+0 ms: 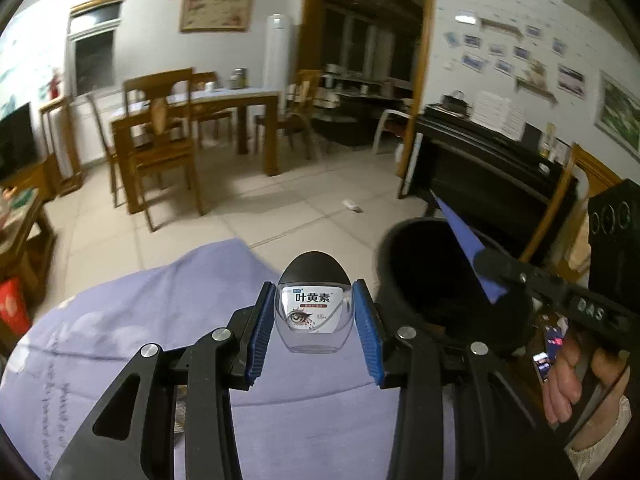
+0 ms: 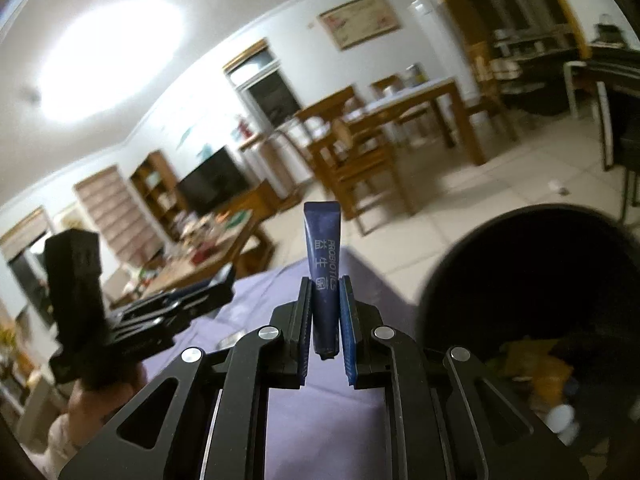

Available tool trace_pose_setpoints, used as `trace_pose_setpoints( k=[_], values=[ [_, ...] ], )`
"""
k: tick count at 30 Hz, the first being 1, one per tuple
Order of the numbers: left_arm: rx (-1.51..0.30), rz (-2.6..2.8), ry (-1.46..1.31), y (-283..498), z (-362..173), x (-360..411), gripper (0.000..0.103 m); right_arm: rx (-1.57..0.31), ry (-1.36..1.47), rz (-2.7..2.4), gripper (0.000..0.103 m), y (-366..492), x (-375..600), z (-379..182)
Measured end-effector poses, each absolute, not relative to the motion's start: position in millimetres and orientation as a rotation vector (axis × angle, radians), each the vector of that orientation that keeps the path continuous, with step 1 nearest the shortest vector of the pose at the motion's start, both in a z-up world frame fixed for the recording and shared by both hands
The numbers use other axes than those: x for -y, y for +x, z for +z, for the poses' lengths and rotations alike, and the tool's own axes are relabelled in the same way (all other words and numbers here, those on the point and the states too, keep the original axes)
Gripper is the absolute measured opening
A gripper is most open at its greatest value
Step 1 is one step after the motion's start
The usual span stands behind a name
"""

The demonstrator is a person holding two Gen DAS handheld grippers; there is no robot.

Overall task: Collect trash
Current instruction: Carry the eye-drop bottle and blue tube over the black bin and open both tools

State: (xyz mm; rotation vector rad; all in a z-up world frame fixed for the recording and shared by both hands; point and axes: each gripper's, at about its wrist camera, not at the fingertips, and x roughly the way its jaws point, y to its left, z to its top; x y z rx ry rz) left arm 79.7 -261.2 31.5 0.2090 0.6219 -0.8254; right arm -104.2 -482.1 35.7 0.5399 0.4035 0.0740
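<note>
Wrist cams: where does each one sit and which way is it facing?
Left wrist: on the left gripper, looking along its fingers at the clamped eye-drop bottle; right gripper and hand show.
Right wrist: on the right gripper, holding a blue tube; left gripper shows.
Shared: black bin, purple cloth, dining table.

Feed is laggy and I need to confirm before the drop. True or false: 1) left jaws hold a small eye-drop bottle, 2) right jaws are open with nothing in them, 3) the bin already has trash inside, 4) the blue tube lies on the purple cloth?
1) True: the left gripper is shut on the eye-drop bottle.
2) False: the right gripper is shut on the blue tube.
3) True: the black bin holds yellowish wrappers and a pale item.
4) False: the tube is held up above the purple cloth, beside the bin.
</note>
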Motion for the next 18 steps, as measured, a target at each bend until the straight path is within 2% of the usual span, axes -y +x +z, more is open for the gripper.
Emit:
trace_pose_setpoints(
  k=[18],
  values=[
    [-0.661, -1.018, 0.325, 11, 2, 397, 0.039, -0.321, 0.686, -0.131, 0.014, -227, 633, -18]
  ],
)
